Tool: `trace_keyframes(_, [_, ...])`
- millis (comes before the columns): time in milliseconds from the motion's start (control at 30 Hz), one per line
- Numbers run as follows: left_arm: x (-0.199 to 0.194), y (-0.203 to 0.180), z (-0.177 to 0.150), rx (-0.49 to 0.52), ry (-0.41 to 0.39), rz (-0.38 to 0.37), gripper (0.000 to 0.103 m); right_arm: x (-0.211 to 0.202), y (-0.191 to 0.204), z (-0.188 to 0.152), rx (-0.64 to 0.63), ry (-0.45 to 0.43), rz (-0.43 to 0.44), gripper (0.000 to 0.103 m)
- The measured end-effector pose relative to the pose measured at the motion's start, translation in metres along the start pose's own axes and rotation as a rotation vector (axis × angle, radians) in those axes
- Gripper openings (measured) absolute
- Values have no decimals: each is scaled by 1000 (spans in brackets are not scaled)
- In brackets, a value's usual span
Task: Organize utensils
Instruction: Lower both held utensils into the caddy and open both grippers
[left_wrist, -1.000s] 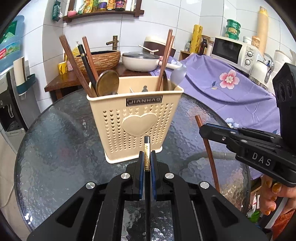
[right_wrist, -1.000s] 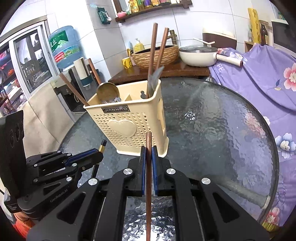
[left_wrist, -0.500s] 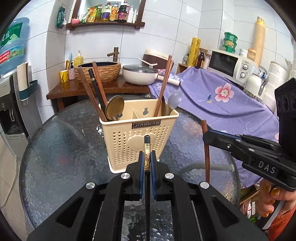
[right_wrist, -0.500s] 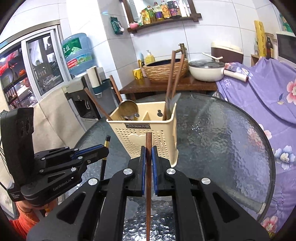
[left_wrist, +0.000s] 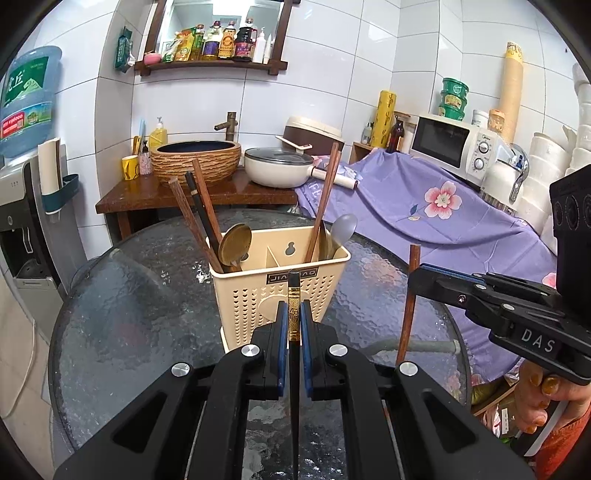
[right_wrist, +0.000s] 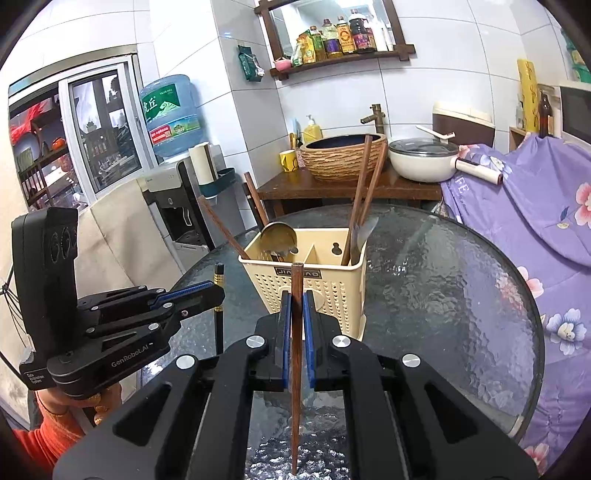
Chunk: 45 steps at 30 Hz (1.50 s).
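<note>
A cream perforated utensil holder (left_wrist: 280, 295) (right_wrist: 317, 284) stands on the round glass table (left_wrist: 129, 314). It holds several chopsticks and spoons: brown and black chopsticks with a wooden spoon (left_wrist: 234, 245) at its left, brown chopsticks and a grey spoon (left_wrist: 343, 229) at its right. My left gripper (left_wrist: 294, 317) is shut on a black chopstick with a gold band (left_wrist: 294, 306), held upright in front of the holder. My right gripper (right_wrist: 296, 314) is shut on a brown wooden chopstick (right_wrist: 296, 332), also upright before the holder. Each gripper shows in the other's view (left_wrist: 417, 284) (right_wrist: 218, 291).
Behind the table are a wooden counter with a woven basin (left_wrist: 195, 158) and a white lidded pot (left_wrist: 277, 166). A purple floral cloth (left_wrist: 424, 206) covers the right side, under a microwave (left_wrist: 450, 147). A water dispenser (right_wrist: 170, 110) stands at the left.
Both grippers have lifted and pulled back from the holder with their chopsticks still held; the holder looks smaller and lower in both views.
</note>
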<state>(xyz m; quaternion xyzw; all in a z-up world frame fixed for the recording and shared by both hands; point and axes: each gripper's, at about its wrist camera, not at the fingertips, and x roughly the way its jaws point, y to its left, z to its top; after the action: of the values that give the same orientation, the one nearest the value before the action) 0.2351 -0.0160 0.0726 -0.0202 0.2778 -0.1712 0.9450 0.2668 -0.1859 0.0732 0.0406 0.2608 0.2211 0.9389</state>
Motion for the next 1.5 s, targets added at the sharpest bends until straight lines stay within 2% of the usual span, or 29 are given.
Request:
trace_keyframes(733, [-15, -5, 28, 25, -58, -21, 7, -12, 8, 24, -65, -37, 2, 7])
trace_keyframes(1033, [-17, -9, 46, 52, -85, -6, 7, -8, 13, 43, -116, -40, -32, 7])
trace_keyframes(1233, [-25, -12, 65, 72, -105, -23, 7, -13, 10, 68, -106, -45, -5, 7])
trace_keyframes(1500, [-52, -17, 114, 98, -160, -58, 7, -34, 10, 125, -94, -82, 32, 7])
